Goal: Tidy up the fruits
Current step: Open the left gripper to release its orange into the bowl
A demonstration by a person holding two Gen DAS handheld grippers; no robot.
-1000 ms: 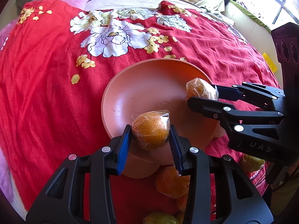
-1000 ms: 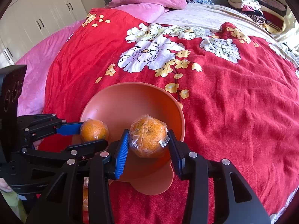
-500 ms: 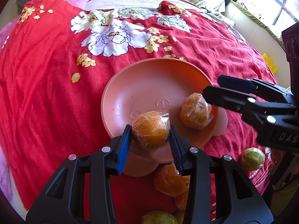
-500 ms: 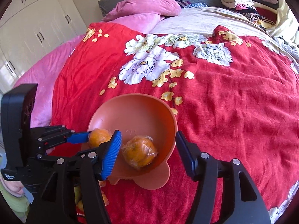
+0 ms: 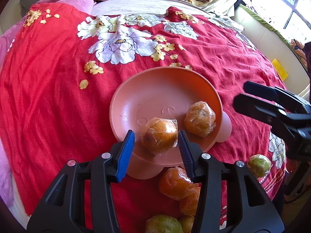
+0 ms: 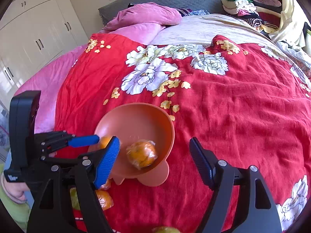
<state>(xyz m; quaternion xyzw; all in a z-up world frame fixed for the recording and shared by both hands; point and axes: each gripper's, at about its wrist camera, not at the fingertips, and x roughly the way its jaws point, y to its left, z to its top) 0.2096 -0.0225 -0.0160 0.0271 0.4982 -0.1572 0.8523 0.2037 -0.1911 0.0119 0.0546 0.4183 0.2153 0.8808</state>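
Observation:
A salmon plastic bowl (image 5: 124, 97) (image 6: 136, 108) sits on the red floral bedspread. Two plastic-wrapped oranges lie in it. One orange (image 5: 159, 136) (image 6: 104, 140) rests near the bowl's front edge between the blue pads of my left gripper (image 5: 155, 151) (image 6: 100, 146). Its jaws are opening, and the left pad stands clear of the fruit. The other orange (image 5: 200, 118) (image 6: 141, 153) lies free in the bowl. My right gripper (image 6: 155, 161) (image 5: 240, 93) hangs above and behind it, jaws opening wide, nothing between them.
Loose wrapped oranges (image 5: 175, 182) (image 6: 104, 200) and green fruits (image 5: 258, 165) (image 5: 163, 225) lie on the bedspread near the bowl's front. Pink pillows (image 6: 147, 15) and a clothes pile (image 6: 245, 5) sit at the bed's far end. A hand in a green sleeve (image 6: 13, 192) holds the left gripper.
The right gripper let go of its orange, which dropped into the bowl. It then opened wide and drew back and up. The left jaws have begun to part around their orange.

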